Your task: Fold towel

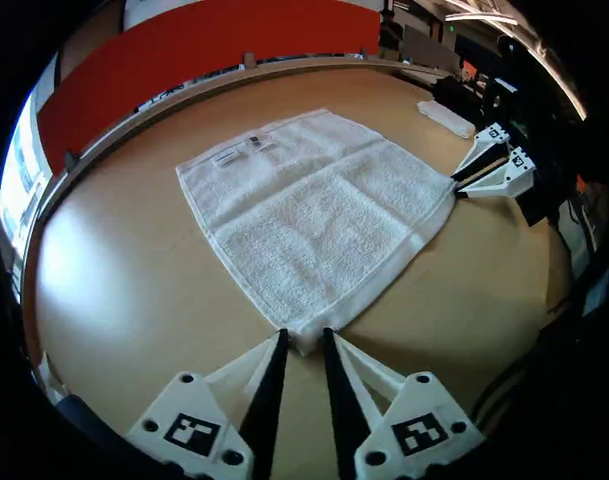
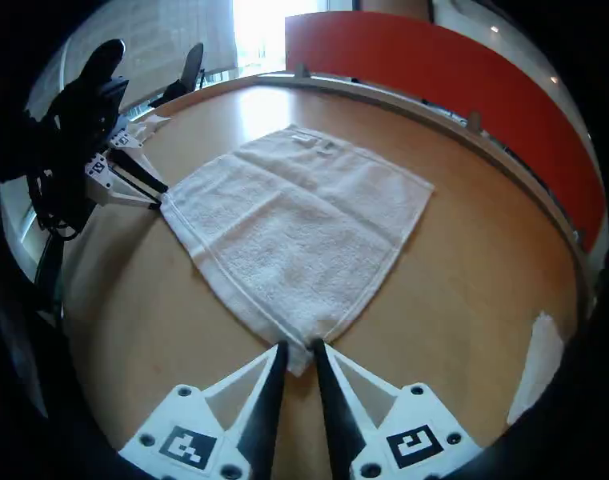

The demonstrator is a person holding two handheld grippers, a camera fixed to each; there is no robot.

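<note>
Plainly, a white terry towel (image 1: 312,208) is lying spread flat, with the tongs pinching two neighbouring corners.

It is looking light, limp and thick-piled, so it is likely going to sag and drape rather than hold shape; the hemmed corners are offering the firmest hold. The left tongs (image 1: 305,336) are standing nearly closed, with the near corner squeezed between both fingers. The right tongs (image 2: 298,348) are doing the same at the next corner along one edge. A sewn label (image 1: 256,144) is showing near the far hem. The towel is resting mid-way across a smooth, pale wooden bench (image 1: 128,280), which is probably letting cloth slide easily. A small folded white cloth (image 1: 446,118) is sitting well apart, and a red panel (image 1: 208,56) is running behind the bench's far edge.
</note>
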